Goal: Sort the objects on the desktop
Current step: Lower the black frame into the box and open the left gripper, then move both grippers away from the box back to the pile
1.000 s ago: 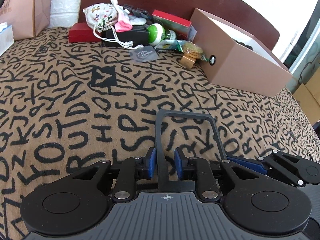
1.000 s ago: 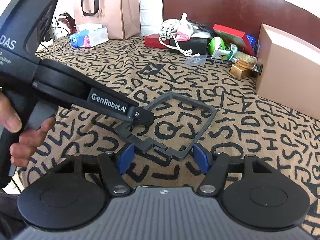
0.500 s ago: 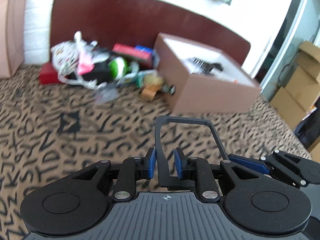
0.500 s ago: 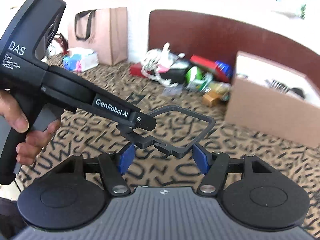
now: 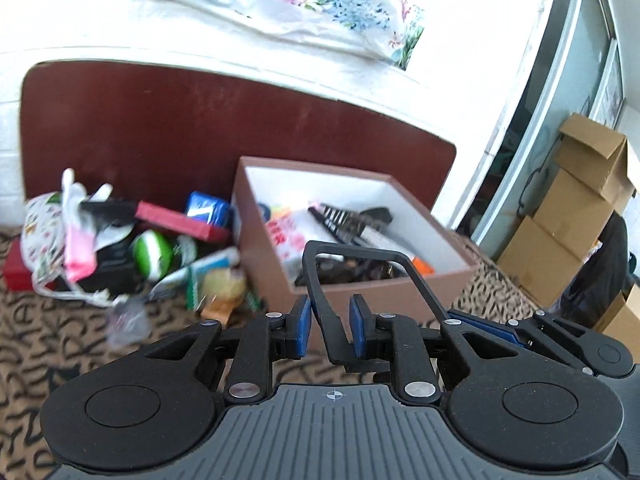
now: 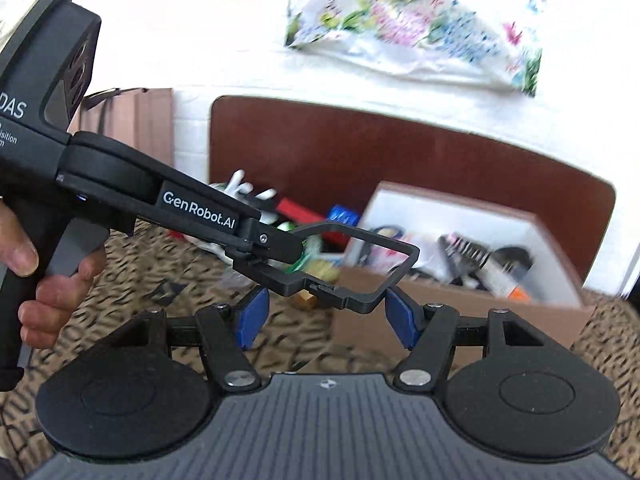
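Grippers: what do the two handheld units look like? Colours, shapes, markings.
Both match: black linkage fingers with blue pads, silver pivot screws, two round black discs beside a ribbed grey body bearing a small crosshair mark. From the right wrist view, the left gripper is a black pistol-grip unit marked "GenRobot.AI" on the arm and "DAS" on the housing. No cables or sleeves visible.

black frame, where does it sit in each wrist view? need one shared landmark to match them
Left wrist: black frame at centre, one side bar between the left gripper pads, loop rising in front of the brown box.
Right wrist: black frame at centre, left end in the left gripper, above the right gripper pads.
Shared landmark: the open brown box, right of the frame in both.
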Action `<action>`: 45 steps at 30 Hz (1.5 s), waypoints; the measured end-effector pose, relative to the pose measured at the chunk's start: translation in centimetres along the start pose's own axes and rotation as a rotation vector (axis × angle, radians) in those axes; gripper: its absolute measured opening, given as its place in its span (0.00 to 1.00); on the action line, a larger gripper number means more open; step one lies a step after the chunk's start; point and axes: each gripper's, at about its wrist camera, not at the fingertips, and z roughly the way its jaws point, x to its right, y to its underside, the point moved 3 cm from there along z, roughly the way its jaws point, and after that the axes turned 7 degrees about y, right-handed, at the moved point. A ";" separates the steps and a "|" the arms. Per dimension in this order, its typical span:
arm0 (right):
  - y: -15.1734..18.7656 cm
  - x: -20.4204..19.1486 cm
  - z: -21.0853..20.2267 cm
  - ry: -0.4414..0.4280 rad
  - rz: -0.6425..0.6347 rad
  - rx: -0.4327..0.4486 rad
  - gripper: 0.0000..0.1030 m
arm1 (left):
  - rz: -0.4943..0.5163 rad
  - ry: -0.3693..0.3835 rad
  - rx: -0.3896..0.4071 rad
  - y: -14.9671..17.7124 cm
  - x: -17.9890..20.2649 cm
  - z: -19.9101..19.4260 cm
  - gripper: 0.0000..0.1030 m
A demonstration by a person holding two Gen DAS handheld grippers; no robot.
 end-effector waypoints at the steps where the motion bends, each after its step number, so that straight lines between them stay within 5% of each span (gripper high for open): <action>1: -0.3 0.6 0.4 0.007 0.002 0.005 0.67 | 0.000 0.003 0.004 -0.5 0.0 0.6 0.35; 11: -2.3 6.9 6.7 0.011 0.040 0.020 0.68 | 0.007 0.022 0.018 -4.8 -0.2 7.8 0.36; 29: -1.0 10.1 16.4 -0.005 0.014 -0.068 0.70 | -0.080 0.012 -0.049 -5.1 -4.4 16.8 0.37; 31: -0.7 10.2 16.8 -0.009 0.019 -0.078 0.71 | -0.086 0.016 -0.042 -5.0 -4.5 16.8 0.51; 33: -0.4 10.3 17.0 -0.012 0.019 -0.092 0.79 | -0.087 0.002 -0.009 -4.9 -4.5 16.4 0.80; 39: 0.1 10.3 16.8 0.006 0.017 -0.095 0.95 | -0.071 0.047 0.025 -4.7 -3.5 15.3 1.00; 45: 0.3 10.7 15.9 0.000 0.094 -0.102 0.99 | -0.052 0.039 0.014 -4.1 -2.6 14.5 1.00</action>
